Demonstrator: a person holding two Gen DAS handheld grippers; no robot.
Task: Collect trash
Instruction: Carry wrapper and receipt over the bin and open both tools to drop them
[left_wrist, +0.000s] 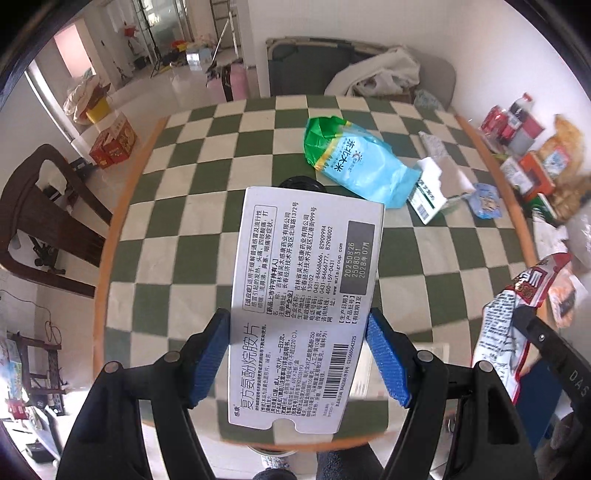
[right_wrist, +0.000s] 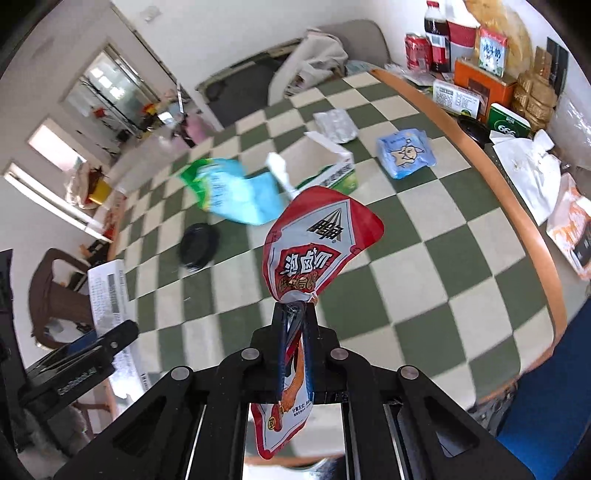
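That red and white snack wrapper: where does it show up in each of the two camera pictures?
Left wrist view: red and white snack wrapper at the right edge, pinched by the right gripper.
Right wrist view: centre, rising from the shut jaws.
Shared landmark: the blue and green bag on the checkered tablecloth.

White walls (left_wrist: 517, 55) and a pale glossy floor (left_wrist: 177, 88) surround a table (right_wrist: 546, 251) with a green-and-cream checked top. A dark wooden chair (left_wrist: 40, 214) stands off its left edge, a grey cushioned seat (left_wrist: 295, 70) beyond the far edge.
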